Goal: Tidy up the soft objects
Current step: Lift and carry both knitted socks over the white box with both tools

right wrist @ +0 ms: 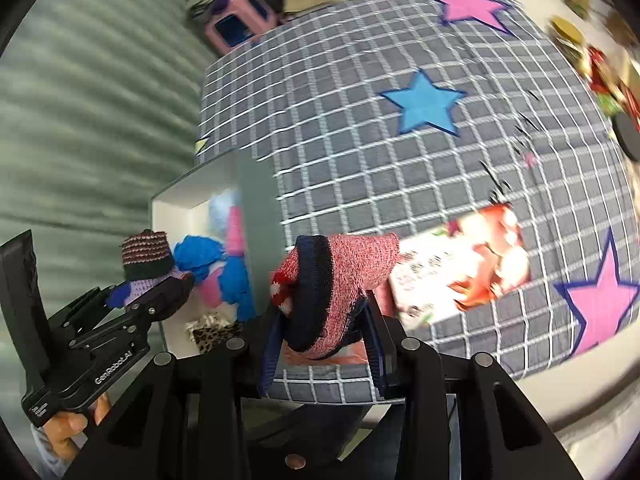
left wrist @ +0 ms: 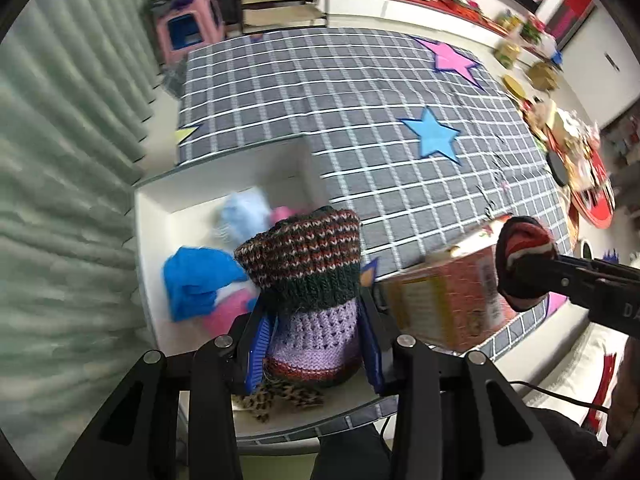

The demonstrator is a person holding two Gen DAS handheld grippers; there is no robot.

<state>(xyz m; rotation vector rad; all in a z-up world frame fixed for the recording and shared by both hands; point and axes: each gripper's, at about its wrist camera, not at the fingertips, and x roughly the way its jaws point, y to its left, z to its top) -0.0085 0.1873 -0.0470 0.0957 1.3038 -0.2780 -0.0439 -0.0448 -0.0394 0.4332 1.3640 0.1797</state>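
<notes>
My left gripper (left wrist: pixel 316 344) is shut on a rolled knitted piece (left wrist: pixel 308 280) with brown-striped, dark green and lilac bands, held above the white box (left wrist: pixel 160 248). The same piece (right wrist: pixel 146 264) shows in the right wrist view, in the left gripper (right wrist: pixel 150 290) at lower left. My right gripper (right wrist: pixel 322 332) is shut on a pink, navy and red knitted sock roll (right wrist: pixel 336 284). From the left wrist view that roll (left wrist: pixel 524 256) sits at the right, in the right gripper (left wrist: pixel 532 268). Inside the box lie blue (left wrist: pixel 196 280), pink (left wrist: pixel 228 316), pale blue (left wrist: pixel 244 216) and leopard-print (left wrist: pixel 276 396) soft pieces.
The grey checked cloth (left wrist: pixel 360 100) with pink (left wrist: pixel 452 58) and blue (left wrist: pixel 434 134) stars covers the table. A red printed carton (right wrist: pixel 460 268) lies beside the white box. Green curtains hang at left. A pink stool (left wrist: pixel 188 32) stands beyond the table. Clutter lines the right edge.
</notes>
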